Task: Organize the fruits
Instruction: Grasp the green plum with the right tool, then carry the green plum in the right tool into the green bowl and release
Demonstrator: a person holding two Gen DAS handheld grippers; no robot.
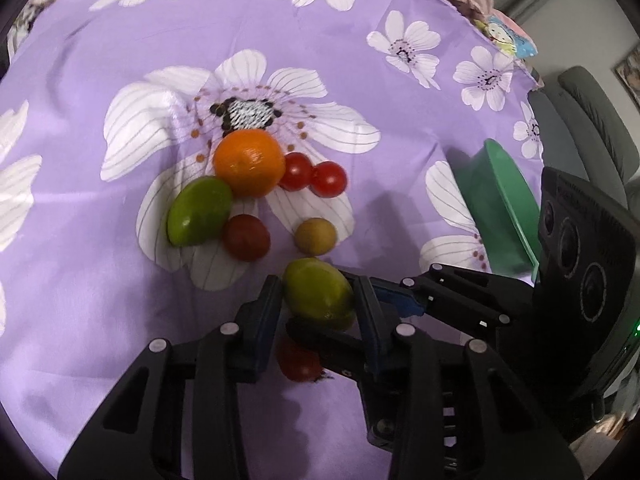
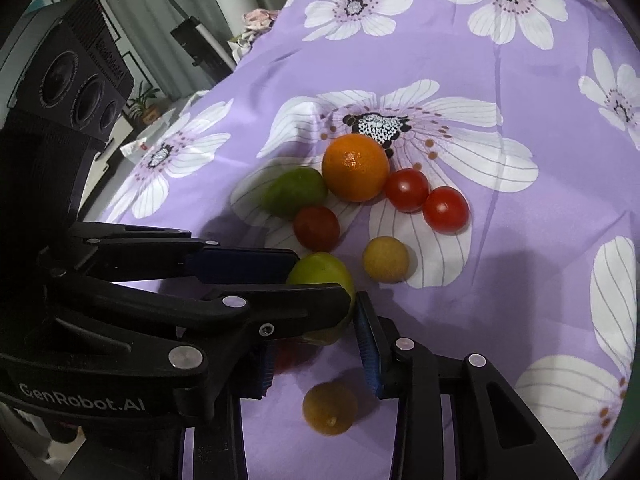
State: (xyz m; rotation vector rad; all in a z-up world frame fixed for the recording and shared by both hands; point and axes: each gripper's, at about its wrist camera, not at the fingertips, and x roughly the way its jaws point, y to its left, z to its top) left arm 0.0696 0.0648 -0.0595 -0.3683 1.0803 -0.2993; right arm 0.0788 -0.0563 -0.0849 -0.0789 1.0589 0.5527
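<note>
My left gripper (image 1: 318, 285) is shut on a green lime (image 1: 320, 294), with a pad on each side of it; the right wrist view shows the same grip (image 2: 322, 276). My right gripper (image 2: 316, 344) comes in from the right, just below that lime. Its pads stand apart and bare cloth shows between them. A red tomato (image 2: 285, 356) lies by its left pad, partly hidden behind a left finger (image 2: 280, 308). A small yellow-orange fruit (image 2: 330, 408) rests on the cloth between the right gripper's finger bases.
Beyond the grippers, on the purple flowered cloth (image 1: 360, 80), lie an orange (image 1: 248, 162), a second green lime (image 1: 199, 211), two bright tomatoes (image 1: 312, 176), a dark tomato (image 1: 246, 237) and a yellowish round fruit (image 1: 315, 236). A green bowl (image 1: 500, 216) stands right, near the cloth's edge.
</note>
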